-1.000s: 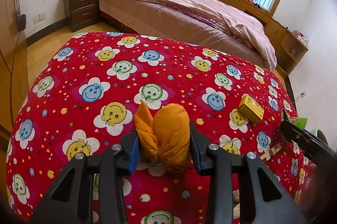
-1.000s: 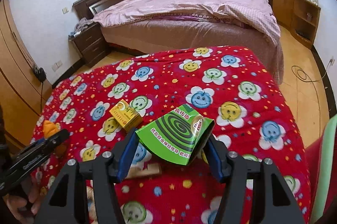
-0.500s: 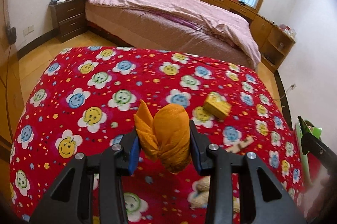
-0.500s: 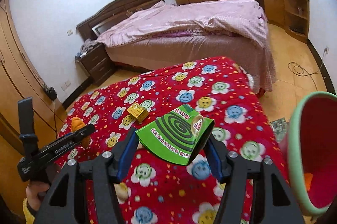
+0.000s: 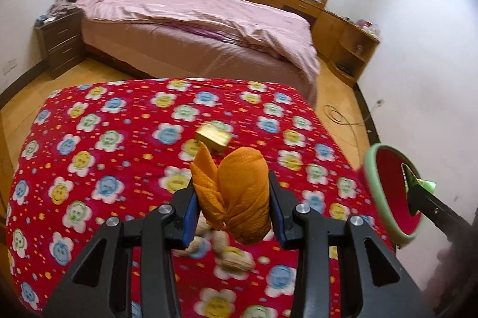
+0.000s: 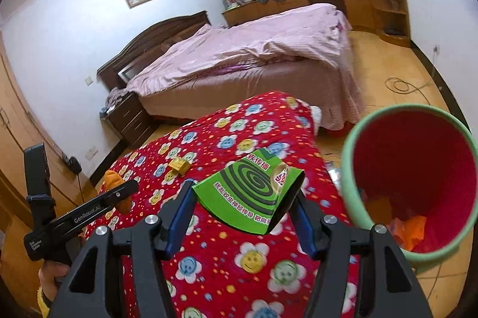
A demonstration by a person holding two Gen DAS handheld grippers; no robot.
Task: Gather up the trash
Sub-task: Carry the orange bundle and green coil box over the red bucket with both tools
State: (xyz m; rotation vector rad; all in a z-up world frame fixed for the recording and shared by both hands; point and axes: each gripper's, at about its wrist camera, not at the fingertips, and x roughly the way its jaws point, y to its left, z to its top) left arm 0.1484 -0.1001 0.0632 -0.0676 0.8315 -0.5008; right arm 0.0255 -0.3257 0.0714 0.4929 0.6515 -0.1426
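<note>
My left gripper (image 5: 231, 209) is shut on a crumpled orange napkin (image 5: 239, 192), held above the red flowered cloth (image 5: 119, 144). In the right wrist view my right gripper (image 6: 242, 216) is shut on a green mosquito-coil box (image 6: 248, 192), raised over the cloth's right side. A red bin with a green rim (image 6: 412, 180) stands just right of that box, with orange scraps inside; the bin (image 5: 394, 192) also shows at the right of the left wrist view. A small yellow box (image 5: 212, 136) lies on the cloth. Walnut shells (image 5: 221, 246) lie under the napkin.
A bed with a pink cover (image 5: 203, 19) stands behind the table, a dark nightstand (image 5: 59, 40) to its left. Wooden cabinets (image 5: 346, 28) line the right wall. A cable (image 6: 400, 85) lies coiled on the floor. A hand (image 6: 56, 270) holds the left gripper (image 6: 119, 191).
Both grippers have risen and swung right with their loads. The bin has come into view beside the right gripper. The yellow box now lies further left in both views.
</note>
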